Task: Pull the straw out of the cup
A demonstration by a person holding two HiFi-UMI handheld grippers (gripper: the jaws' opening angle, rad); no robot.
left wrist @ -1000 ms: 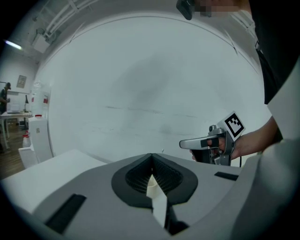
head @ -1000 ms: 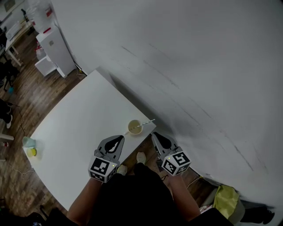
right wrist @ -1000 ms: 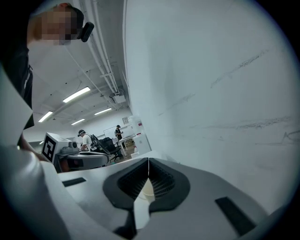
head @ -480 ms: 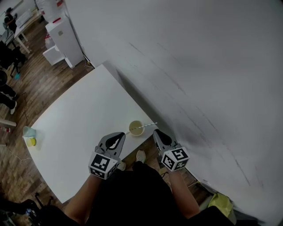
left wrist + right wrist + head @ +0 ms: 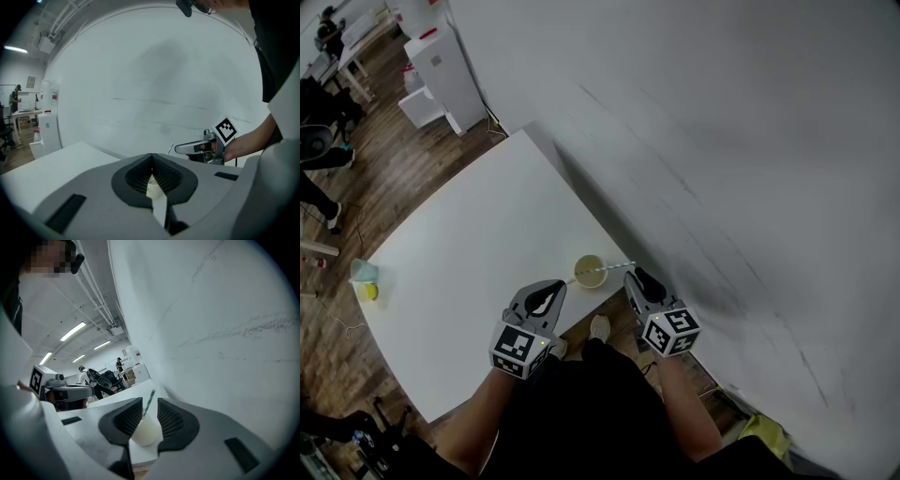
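Flanking the straw [image 5: 149, 399], right gripper [image 5: 636, 277] fingers stand apart; left gripper [image 5: 151, 159] fingers, closed, mostly hide the cup [image 5: 152, 189].

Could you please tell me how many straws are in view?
1: the straw stands in the cup at the table's edge, leaning toward the open right tongs. No other shows.

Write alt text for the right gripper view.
The right gripper stands open, a striped straw showing in the gap between its jaws, ungripped, leaning out of a pale cup on a table. A white wall fills the right; the left gripper shows at left.
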